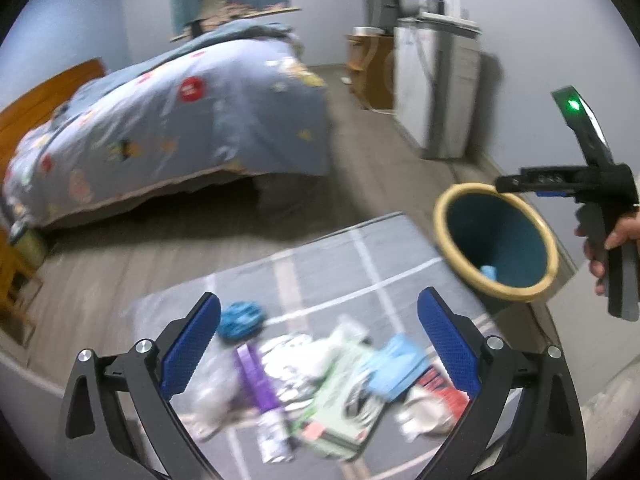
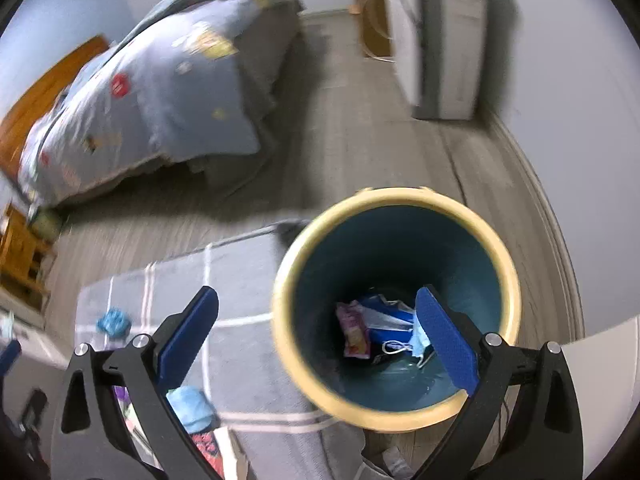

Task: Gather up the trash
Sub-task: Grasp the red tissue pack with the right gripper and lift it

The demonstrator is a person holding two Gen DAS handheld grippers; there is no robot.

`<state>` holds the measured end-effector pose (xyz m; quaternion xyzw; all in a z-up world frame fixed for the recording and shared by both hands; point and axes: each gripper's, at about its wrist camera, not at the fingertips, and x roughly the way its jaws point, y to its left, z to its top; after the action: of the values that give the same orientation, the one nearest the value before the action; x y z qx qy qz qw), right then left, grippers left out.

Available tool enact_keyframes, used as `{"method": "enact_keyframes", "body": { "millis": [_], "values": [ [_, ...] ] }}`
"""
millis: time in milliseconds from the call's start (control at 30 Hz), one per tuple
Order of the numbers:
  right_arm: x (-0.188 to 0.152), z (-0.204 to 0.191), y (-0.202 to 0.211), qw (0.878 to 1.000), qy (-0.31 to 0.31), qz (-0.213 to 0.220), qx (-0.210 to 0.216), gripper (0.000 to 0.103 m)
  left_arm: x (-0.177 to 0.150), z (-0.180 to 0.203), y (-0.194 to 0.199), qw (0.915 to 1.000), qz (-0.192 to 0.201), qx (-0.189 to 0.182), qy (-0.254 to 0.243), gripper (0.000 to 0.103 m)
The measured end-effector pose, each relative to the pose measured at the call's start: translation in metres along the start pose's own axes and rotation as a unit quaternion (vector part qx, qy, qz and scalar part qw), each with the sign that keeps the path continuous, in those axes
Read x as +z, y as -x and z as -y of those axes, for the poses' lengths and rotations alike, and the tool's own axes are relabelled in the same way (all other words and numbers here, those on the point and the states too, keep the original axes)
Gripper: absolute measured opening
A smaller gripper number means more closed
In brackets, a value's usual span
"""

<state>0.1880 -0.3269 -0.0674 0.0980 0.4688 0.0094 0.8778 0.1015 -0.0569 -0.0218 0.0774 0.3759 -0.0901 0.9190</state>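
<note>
Both the left tool and the right tool stand wide apart, gripping nothing. Below the left lies crumpled trash on a grey grid-lined mat. Under the right, a round yellow-rimmed bin holds wrappers. Beyond are wood floor and a quilted bed.

We carry two matching black grippers: the left gripper and right gripper each bear textured blue pads and silver screws; a green light glows atop the right handle.
</note>
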Motion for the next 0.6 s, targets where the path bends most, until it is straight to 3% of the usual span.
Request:
{"method": "enact_keyframes", "body": {
  "millis": [233,367,500,600],
  "values": [
    [-0.025,-0.044,0.004,0.998,0.039,-0.035,0.034,0.097,-0.047,-0.063,0.015,0.9953,-0.018,0.032,0.090,0.098],
    [-0.045,-0.064,0.009,0.997,0.041,-0.051,0.028,0.097,-0.063,-0.083,0.021,0.9936,-0.016,0.056,0.097,0.098],
    [-0.068,-0.082,0.016,0.997,0.003,-0.061,0.050,0.097,-0.071,-0.094,0.025,0.9923,-0.018,0.065,0.104,0.098],
    [-0.087,-0.103,0.020,0.997,0.027,-0.059,0.039,0.097,-0.075,-0.099,0.026,0.9924,-0.018,0.067,0.102,0.098]
  ]
}}
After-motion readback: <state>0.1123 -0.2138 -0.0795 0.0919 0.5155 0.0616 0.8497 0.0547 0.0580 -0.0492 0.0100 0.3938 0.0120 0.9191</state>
